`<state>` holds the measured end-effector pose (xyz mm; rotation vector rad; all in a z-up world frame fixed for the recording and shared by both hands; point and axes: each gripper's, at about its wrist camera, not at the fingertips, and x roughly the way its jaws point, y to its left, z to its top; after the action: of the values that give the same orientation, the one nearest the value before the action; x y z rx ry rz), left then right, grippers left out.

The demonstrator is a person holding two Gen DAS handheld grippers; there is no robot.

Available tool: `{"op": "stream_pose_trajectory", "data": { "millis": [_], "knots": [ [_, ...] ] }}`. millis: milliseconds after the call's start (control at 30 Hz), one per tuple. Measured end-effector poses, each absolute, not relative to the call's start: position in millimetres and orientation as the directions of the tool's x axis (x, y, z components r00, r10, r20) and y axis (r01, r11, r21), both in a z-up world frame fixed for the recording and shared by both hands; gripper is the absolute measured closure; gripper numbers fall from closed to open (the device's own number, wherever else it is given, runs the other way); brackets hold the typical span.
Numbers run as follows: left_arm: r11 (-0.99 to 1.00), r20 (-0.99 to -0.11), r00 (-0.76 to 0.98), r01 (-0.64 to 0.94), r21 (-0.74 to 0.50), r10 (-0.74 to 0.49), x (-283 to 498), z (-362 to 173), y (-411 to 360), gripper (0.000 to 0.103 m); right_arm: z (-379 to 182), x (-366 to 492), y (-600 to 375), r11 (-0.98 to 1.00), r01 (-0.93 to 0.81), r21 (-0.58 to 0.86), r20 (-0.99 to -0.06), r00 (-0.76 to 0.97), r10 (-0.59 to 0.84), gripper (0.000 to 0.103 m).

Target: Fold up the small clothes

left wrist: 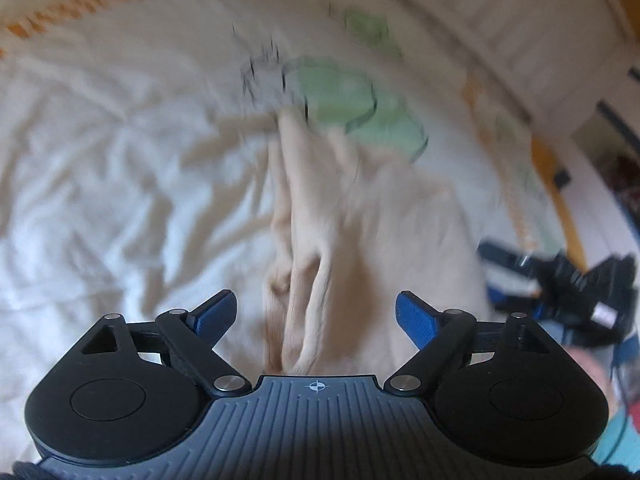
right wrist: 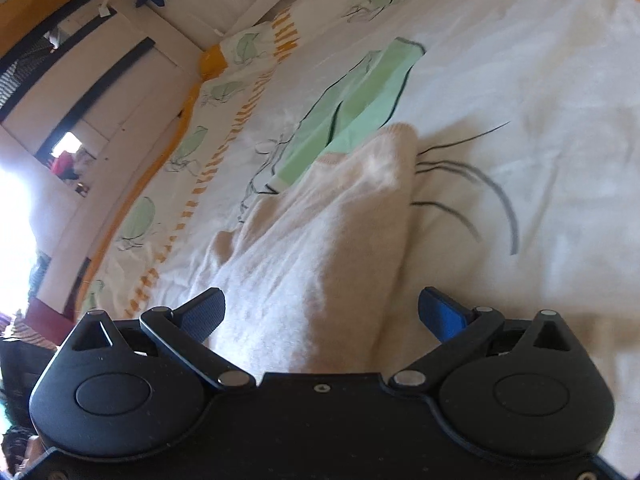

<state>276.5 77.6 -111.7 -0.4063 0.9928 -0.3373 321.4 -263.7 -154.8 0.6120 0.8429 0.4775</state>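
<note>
Releasing stage: your left gripper (left wrist: 316,314) and right gripper (right wrist: 322,312) both hover with fingers spread, gripping nothing. Cream garment (right wrist: 320,236) lies bunched on the bed (right wrist: 520,80) beneath both. Next: pick an edge, fold across.

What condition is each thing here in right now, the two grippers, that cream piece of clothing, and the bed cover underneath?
left gripper: open, nothing pressed between its pads.
right gripper: open, garment lies between its fingers, not pinched.
cream garment: bunched in loose folds, not neatly folded, resting on the cover.
bed cover: spread out, wrinkled, green and orange print facing up.
</note>
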Motion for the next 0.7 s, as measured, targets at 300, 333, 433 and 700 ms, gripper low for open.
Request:
{"op": "stream_pose_trajectory", "data": {
  "millis": [300, 333, 433, 700],
  "knots": [
    [0.841, -0.696, 0.486, 0.188, -0.507, -0.528, 304.4, -128.9, 55.2, 0.011, -160.6, 349.6, -237.3, 0.735, -0.210, 0.645, -0.548, 0.543, 0.636, 0.000],
    [0.835, -0.690, 0.484, 0.196, -0.514, -0.538, 307.4, -129.6, 52.6, 0.011, -161.3, 354.3, -234.0, 0.732, -0.216, 0.646, -0.552, 0.530, 0.643, 0.000],
    [0.817, -0.675, 0.474, 0.208, -0.538, -0.566, 312.7, -131.9, 49.3, 0.011, -163.0, 362.0, -230.3, 0.717, -0.213, 0.664, -0.550, 0.511, 0.661, 0.000],
    [0.801, -0.676, 0.447, 0.198, -0.564, -0.586, 304.8, -131.4, 58.3, 0.057, -163.3, 349.6, -233.6, 0.700, -0.215, 0.681, -0.525, 0.522, 0.672, 0.004]
  ]
}}
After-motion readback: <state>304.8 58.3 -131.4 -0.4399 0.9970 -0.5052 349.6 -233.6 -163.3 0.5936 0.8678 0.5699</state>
